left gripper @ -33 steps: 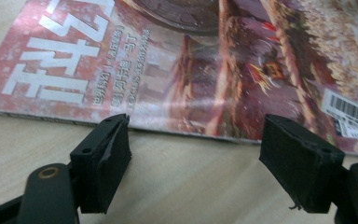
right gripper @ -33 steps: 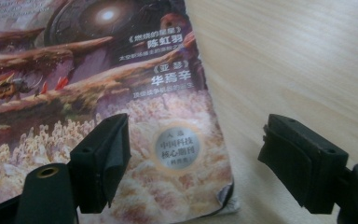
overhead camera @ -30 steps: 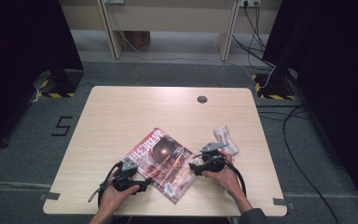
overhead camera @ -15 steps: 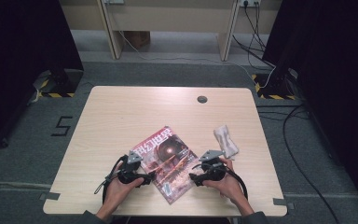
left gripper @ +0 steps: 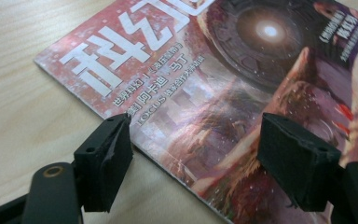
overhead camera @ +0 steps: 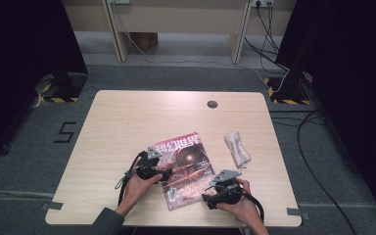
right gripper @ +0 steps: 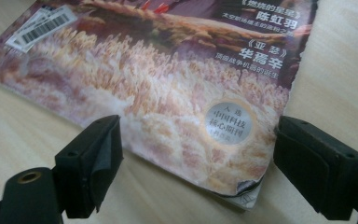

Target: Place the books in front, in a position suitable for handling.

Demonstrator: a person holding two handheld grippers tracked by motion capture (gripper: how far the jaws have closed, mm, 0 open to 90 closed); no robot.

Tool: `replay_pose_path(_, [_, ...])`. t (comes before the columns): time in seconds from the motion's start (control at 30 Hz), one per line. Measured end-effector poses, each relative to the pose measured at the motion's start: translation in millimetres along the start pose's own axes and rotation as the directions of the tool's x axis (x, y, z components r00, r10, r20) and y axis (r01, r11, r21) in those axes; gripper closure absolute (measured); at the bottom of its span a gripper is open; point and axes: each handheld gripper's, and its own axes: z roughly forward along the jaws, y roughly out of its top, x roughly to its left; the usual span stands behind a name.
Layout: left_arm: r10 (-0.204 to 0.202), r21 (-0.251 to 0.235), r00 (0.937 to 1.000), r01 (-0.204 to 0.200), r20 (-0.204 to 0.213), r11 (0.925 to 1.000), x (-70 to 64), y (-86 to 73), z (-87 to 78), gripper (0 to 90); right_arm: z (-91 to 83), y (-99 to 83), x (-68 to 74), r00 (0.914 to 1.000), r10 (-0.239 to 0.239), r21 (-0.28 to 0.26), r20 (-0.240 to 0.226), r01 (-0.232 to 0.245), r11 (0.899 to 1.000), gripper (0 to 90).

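A magazine (overhead camera: 186,169) with a red cover and white Chinese title lies flat, turned at an angle, near the table's front edge. My left gripper (overhead camera: 165,173) is at its left edge, open, jaws straddling the spine side of the magazine (left gripper: 223,79). My left gripper (left gripper: 196,158) holds nothing. My right gripper (overhead camera: 206,199) sits at the magazine's lower right corner, open. Its jaws frame the worn corner of the magazine (right gripper: 177,93) with the round silver sticker (right gripper: 229,123). My right gripper (right gripper: 198,168) is empty.
A crumpled white cloth (overhead camera: 237,148) lies on the wooden table (overhead camera: 127,127) to the right of the magazine. A round cable hole (overhead camera: 212,104) sits near the far edge. Desk legs and cables stand beyond the table.
Both grippers have moved: the left one forward onto the magazine's left edge, the right one back and down to its lower right corner. The magazine has turned a little.
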Motion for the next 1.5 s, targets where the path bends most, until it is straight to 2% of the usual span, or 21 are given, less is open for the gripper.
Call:
replay_pose_path(0.13, [0.001, -0.006, 0.9997, -0.001, 0.023, 1.0, 2.3, -0.1, 0.6, 25.2, -1.1, -2.9, 3.1, 1.0, -0.007, 0.009, 0.002, 0.007, 1.0, 17.9])
replay_pose_path(0.2, [-0.02, 0.001, 0.999, 0.02, 0.039, 0.9998, 4.3, -3.1, -2.3, 26.1, -2.5, -2.6, 1.0, 0.9999, 0.009, -0.003, -0.009, -0.009, 1.0, 19.4])
replay_pose_path(0.27, [-0.036, 0.011, 0.9988, 0.036, 0.033, 0.9993, 3.5, -7.4, -8.2, 26.4, -3.3, -3.0, -1.1, 0.9995, 0.028, -0.016, -0.013, -0.029, 0.999, 20.7])
replay_pose_path(0.4, [-0.018, 0.026, 0.9978, 0.016, 0.064, 0.9995, -4.8, -21.0, -23.2, 28.2, -1.3, -4.5, -1.8, 0.9988, 0.045, -0.008, -0.018, -0.045, 0.999, 19.8])
replay_pose_path(0.53, [0.0, 0.026, 0.9966, -0.002, 0.083, 0.9997, -14.0, -26.5, -27.6, 31.9, -0.9, -4.2, 0.1, 0.9994, 0.032, -0.007, -0.009, -0.032, 0.999, 18.8])
replay_pose_path(0.6, [0.009, 0.021, 0.9961, -0.011, 0.088, 0.9997, -15.7, -25.1, -25.5, 33.0, -1.1, -4.5, 2.2, 0.9998, 0.019, -0.007, -0.002, -0.019, 1.0, 18.6])
replay_pose_path(0.67, [0.001, 0.014, 0.9961, -0.002, 0.088, 0.9999, -17.1, -23.6, -23.2, 35.0, -2.0, -5.6, 5.5, 0.9997, 0.023, -0.003, -0.012, -0.023, 1.0, 18.4])
replay_pose_path(0.8, [0.01, 0.013, 0.9963, -0.011, 0.086, 0.9999, -16.7, -19.5, -18.6, 33.7, -4.1, -7.8, 12.4, 0.9999, 0.001, 0.001, -0.011, -0.001, 1.0, 17.7])
replay_pose_path(1.0, [0.014, 0.004, 0.9964, -0.014, 0.083, 0.9999, -15.2, -11.6, -10.0, 33.9, -7.2, -11.3, 18.9, 0.9998, 0.004, -0.001, -0.021, -0.004, 1.0, 17.5])
replay_pose_path(1.17, [0.019, 0.001, 0.9967, -0.019, 0.079, 0.9998, -15.4, -5.1, -3.1, 33.9, -7.5, -13.5, 18.2, 0.9997, 0.013, -0.003, -0.019, -0.013, 1.0, 17.9])
replay_pose_path(1.37, [0.015, -0.008, 0.9971, -0.014, 0.074, 0.9999, -15.5, 1.0, 3.8, 33.9, -5.3, -14.7, 15.2, 0.9997, 0.002, -0.009, 0.026, -0.002, 1.0, 22.2])
replay_pose_path(1.5, [0.009, -0.018, 0.9975, -0.008, 0.07, 0.9998, -15.4, 4.1, 8.2, 33.6, -5.4, -13.7, 9.3, 0.9992, 0.024, -0.018, 0.033, -0.024, 1.0, 25.9])
